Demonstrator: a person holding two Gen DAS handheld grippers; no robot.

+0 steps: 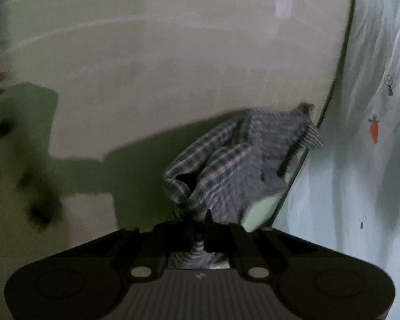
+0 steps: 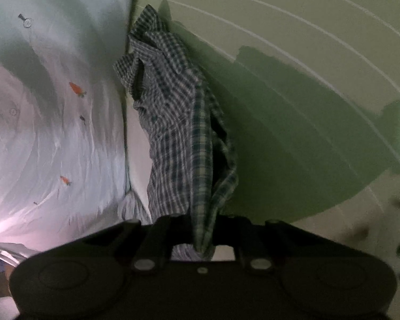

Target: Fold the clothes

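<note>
Clearly the shirt (image 1: pixel 234 160) is soft, light plaid cloth: it hangs in loose bunches and ropes with no stiffness, so it will sag and twist wherever it is not supported. In the left wrist view it rises from the bottom centre toward the middle right of the frame, against a pale wall (image 1: pixel 146 53) and beside a white sheet (image 1: pixel 360 160) with small carrot prints. The left gripper (image 1: pixel 197 229) is clenched on a gathered fold of it. In the right wrist view the shirt (image 2: pixel 178 122) runs from the bottom centre up to the upper middle, and the right gripper (image 2: pixel 202 226) is closed on a narrow band of it, probably a hem or placket.

Both views are blurred, so which edges are pinched is hard to tell. I judge the cloth grips easily and will not slip much, but a bunched hold gives a crooked fold. Better holds would be two matching corners, such as shoulders or hem ends, with the fabric drawn taut between them.
</note>
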